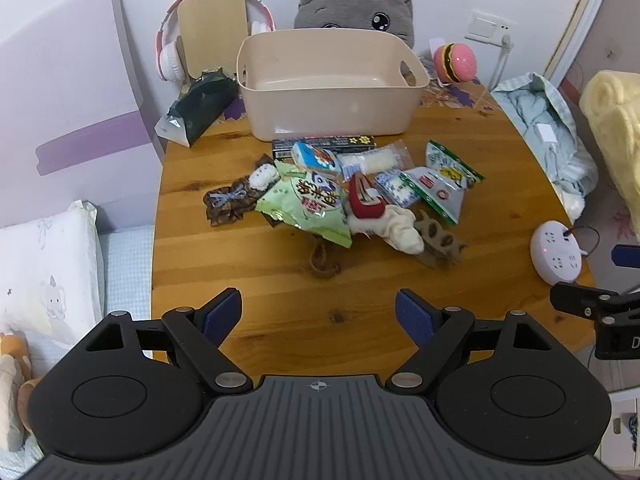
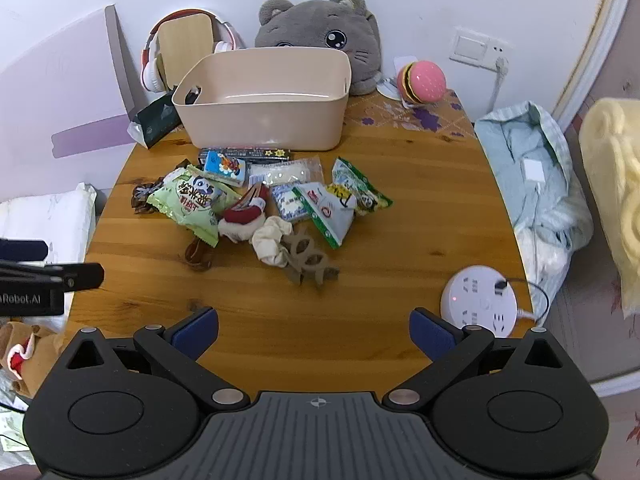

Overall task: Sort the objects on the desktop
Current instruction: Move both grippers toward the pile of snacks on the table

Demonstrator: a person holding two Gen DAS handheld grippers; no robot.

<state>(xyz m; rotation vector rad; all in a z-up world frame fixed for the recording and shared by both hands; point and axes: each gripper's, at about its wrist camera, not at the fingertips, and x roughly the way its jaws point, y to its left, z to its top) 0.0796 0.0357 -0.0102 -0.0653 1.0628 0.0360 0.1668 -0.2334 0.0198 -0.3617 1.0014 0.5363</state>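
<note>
A pile of small objects lies mid-table: a green snack bag, a white-green packet, a cream scrunchie, a red-white plush piece, a brown patterned scrunchie and a brown bow. An empty beige bin stands behind the pile. My left gripper is open and empty over the near table edge. My right gripper is open and empty, also short of the pile.
A round white power strip sits at the table's right edge. A grey cat plush, headphones, a dark tissue pack and a burger toy stand at the back. Bedding lies on both sides.
</note>
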